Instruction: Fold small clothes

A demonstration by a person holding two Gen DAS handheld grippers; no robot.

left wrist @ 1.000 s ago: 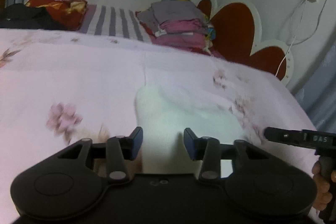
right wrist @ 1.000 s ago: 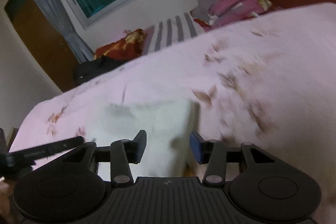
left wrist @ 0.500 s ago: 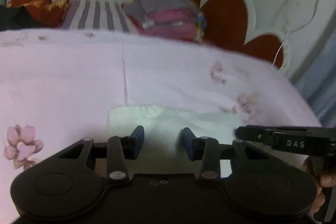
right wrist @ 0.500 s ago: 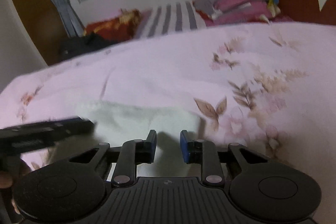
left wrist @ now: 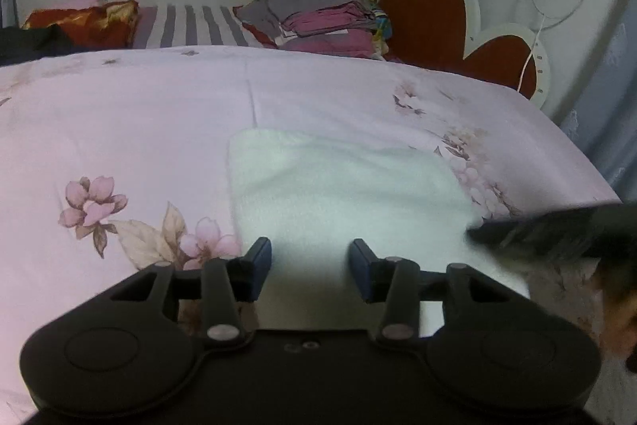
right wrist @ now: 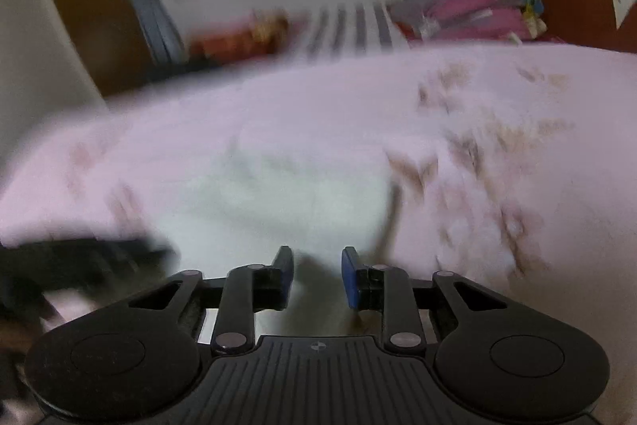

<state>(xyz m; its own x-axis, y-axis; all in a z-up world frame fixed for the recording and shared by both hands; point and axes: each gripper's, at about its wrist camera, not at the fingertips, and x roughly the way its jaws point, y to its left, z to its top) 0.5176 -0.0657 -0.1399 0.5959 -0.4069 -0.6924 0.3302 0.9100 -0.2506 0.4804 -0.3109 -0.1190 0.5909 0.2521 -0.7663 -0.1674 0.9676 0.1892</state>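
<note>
a: what's different from a moment ago?

b: the right gripper [right wrist: 314,271] had its jaws nearly together half a second back; now they stand apart again with nothing between them. the left gripper [left wrist: 310,267] was parted then and is parted now, also empty. in the left view the right tool has slid from over the cloth's near right part out toward its right edge.

a: and the cloth itself?

b: the small white cloth [left wrist: 342,194] lies flat on the floral bedsheet [left wrist: 119,130], a tidy rectangle just ahead of both grippers. a second ago it looked taller and looser in shape, so i'd judge a fold has just been laid down and let go.

a: so what's left?

b: probably another fold or a smoothing pass, but that's a guess. the right view is heavily blurred, so edges there are hard to read.

a: counts?

b: one white cloth on the sheet, two grippers, one stack of folded clothes [left wrist: 318,14] far back by the headboard [left wrist: 430,14], one striped pillow [left wrist: 187,28], one red cushion [left wrist: 83,20].
</note>
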